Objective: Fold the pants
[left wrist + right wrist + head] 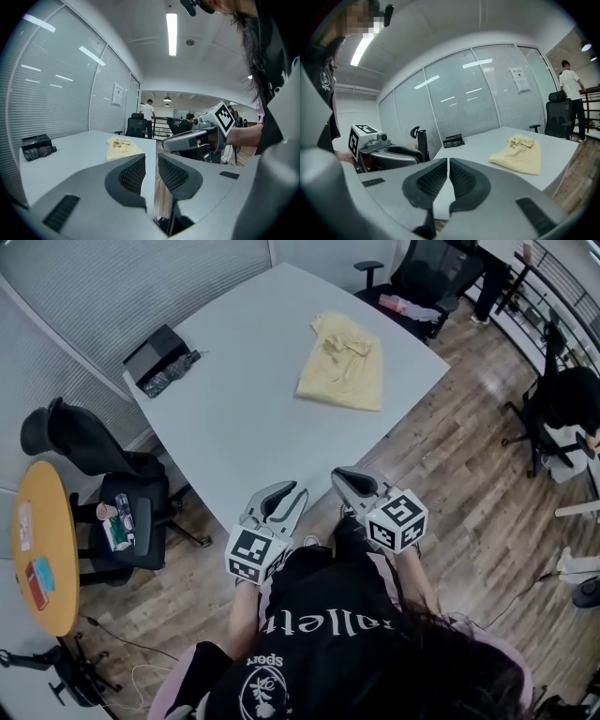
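The pale yellow pants (pixel 342 362) lie folded into a compact rectangle on the far right part of the white table (pixel 244 418). They also show in the left gripper view (pixel 123 146) and in the right gripper view (pixel 520 154). Both grippers hover off the table's near edge, well short of the pants. My left gripper (pixel 292 493) is open a little with nothing between its jaws (pixel 151 164). Beside it, my right gripper (pixel 342 474) is shut and empty, its pads almost touching (pixel 448 164).
A black box (pixel 159 360) sits at the table's far left corner. Black office chairs stand at the left (pixel 112 484) and beyond the far end (pixel 422 277). A round orange table (pixel 42 549) is at the far left. People stand in the background.
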`<state>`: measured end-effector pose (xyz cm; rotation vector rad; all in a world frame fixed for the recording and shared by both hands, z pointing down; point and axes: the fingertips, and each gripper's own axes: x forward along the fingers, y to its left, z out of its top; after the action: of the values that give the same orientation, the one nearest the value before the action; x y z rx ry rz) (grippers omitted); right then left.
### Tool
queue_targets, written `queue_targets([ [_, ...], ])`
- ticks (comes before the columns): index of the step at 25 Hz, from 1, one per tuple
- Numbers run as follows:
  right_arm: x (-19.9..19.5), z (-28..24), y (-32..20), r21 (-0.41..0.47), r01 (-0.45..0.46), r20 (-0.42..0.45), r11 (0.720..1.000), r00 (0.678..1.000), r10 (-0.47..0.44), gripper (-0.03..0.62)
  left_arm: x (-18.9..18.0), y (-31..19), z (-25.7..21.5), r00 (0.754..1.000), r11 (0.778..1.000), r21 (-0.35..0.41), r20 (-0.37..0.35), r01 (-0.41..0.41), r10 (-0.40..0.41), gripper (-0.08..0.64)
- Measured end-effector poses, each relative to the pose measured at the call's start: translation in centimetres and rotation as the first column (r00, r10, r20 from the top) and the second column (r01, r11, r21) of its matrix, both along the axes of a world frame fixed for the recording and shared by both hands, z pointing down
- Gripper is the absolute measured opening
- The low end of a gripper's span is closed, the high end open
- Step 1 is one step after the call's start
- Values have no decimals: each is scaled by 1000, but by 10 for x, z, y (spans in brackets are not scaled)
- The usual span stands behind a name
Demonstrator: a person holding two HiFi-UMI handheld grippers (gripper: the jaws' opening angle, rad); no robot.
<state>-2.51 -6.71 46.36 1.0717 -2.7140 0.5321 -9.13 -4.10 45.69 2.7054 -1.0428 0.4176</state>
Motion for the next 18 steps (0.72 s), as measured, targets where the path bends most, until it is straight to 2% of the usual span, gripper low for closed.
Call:
queue_targets([
  [4, -8, 0, 4, 6, 28, -24, 1000, 999, -28, 31, -6, 3, -4, 1000, 1000, 12, -1, 17, -17, 61],
  [18, -15, -2, 13, 16, 48, -45, 999, 998, -47, 28, -10, 10, -3, 1000, 1000, 8, 4, 21, -21, 54],
])
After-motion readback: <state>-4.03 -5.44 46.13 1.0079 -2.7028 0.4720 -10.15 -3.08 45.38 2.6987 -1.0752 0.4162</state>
